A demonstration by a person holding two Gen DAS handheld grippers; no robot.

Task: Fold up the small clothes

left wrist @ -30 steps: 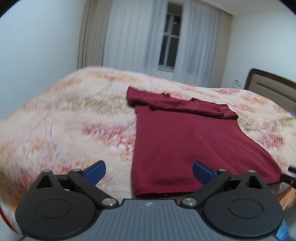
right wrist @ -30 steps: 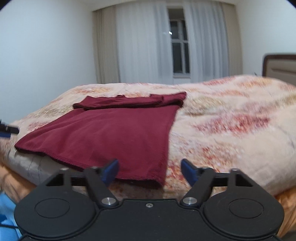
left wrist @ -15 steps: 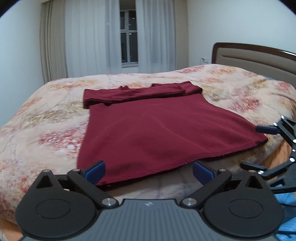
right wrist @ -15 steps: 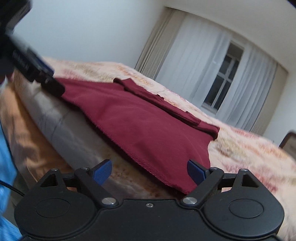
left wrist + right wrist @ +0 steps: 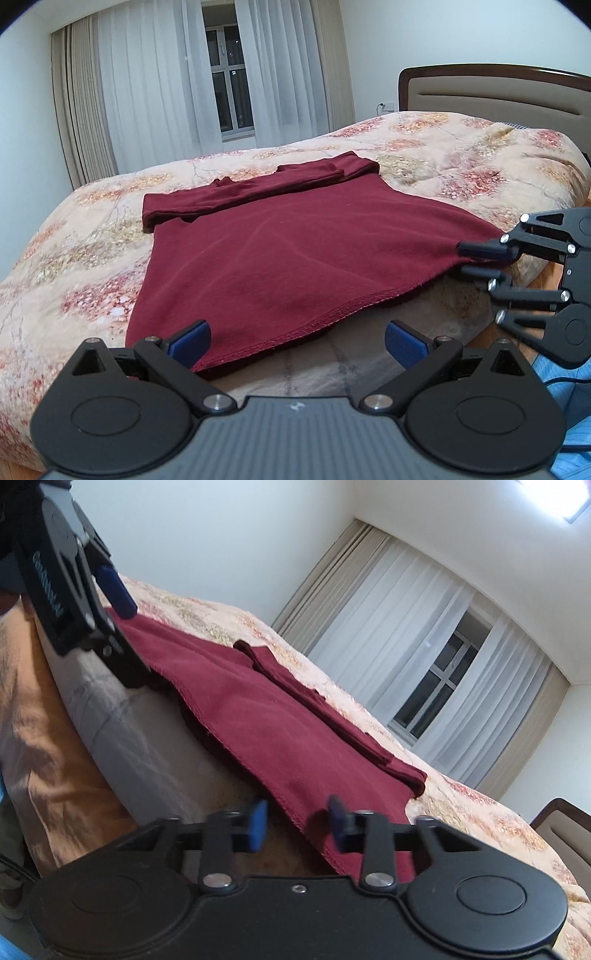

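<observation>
The dark red shirt (image 5: 295, 254) lies flat on the bed (image 5: 461, 162). The right hand-held gripper (image 5: 480, 261) has just been closing and pinches one hem corner; the left hand-held gripper (image 5: 295, 341), spread, should pinch the other corner squarely before lifting.

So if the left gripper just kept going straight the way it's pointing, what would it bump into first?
Most likely the near hem of the dark red garment at the edge of the bed. The left gripper has its jaws open around that hem, though depth is hard to judge.
</observation>
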